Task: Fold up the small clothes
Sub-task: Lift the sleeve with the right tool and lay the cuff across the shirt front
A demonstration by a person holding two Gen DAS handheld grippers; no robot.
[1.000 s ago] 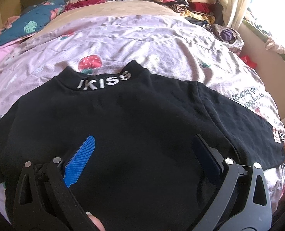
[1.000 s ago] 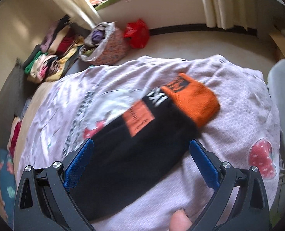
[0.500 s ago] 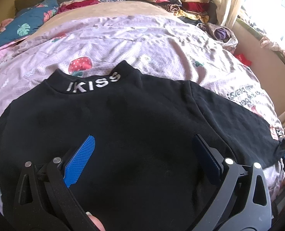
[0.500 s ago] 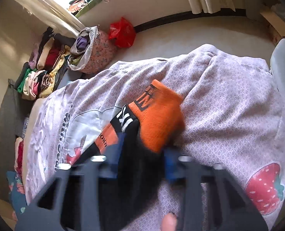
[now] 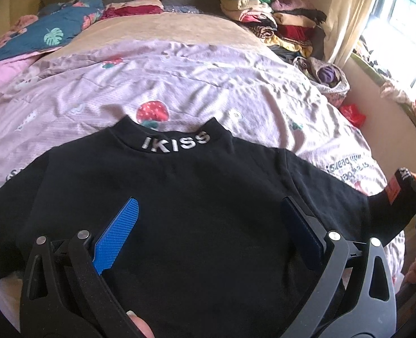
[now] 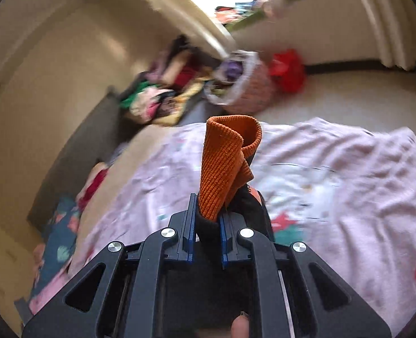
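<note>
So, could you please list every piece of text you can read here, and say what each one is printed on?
"IKISS": white letters on the collar of the black sweater.
Dark printed words on the pink bedsheet: upside down, too distorted to read.
Orange patch and white marks on the sleeve: too small to read.

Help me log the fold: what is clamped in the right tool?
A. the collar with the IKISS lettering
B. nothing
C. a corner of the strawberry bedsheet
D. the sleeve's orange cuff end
D: the right tool is closing on the sleeve, the orange cuff sticking up between its blue pads.
</note>
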